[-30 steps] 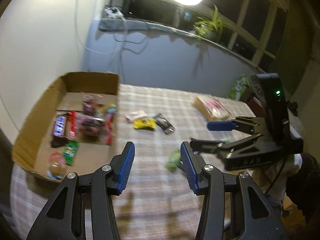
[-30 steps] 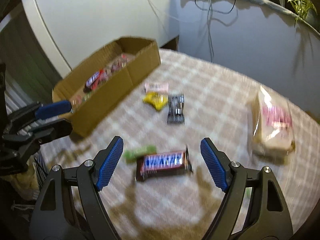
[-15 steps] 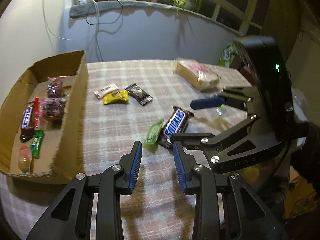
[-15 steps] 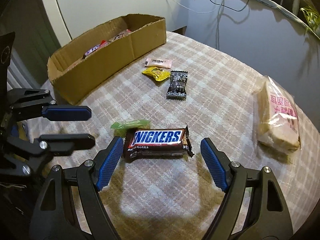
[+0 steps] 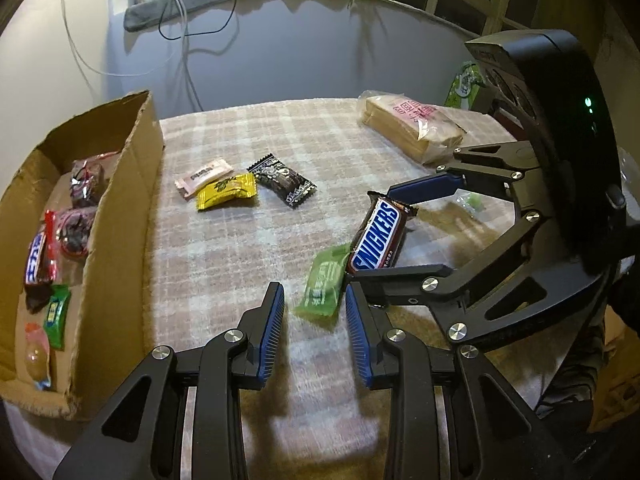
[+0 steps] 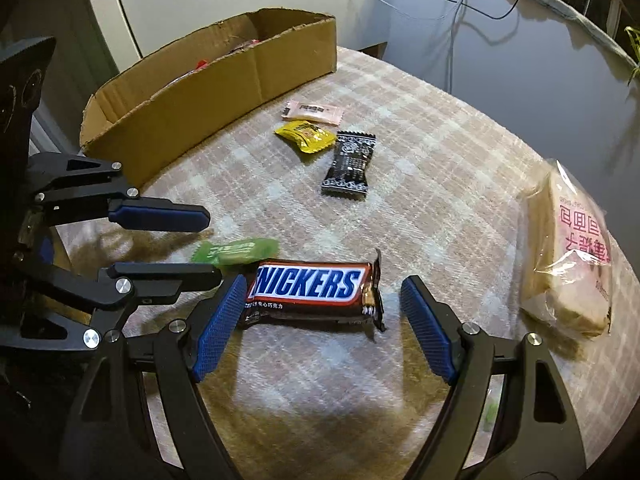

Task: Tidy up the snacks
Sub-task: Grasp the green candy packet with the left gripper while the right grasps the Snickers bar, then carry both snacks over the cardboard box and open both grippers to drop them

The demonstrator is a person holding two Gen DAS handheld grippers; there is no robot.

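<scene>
While the table carried one cardboard box at its far left and one bagged loaf at the right, the Snickers lay flat on the cloth between the right gripper's pads, its long axis running across from pad to pad. That gripper stood spread wide and empty, its left pad apparently touching the bar's end, its right pad just clear of the other. Closing would likely squeeze the bar endwise. The left gripper, also released and holding nothing, pointed at one green candy just beyond its tips, touching the bar's left end. Three more small packets lay farther off near the box: pink, yellow, black.
</scene>
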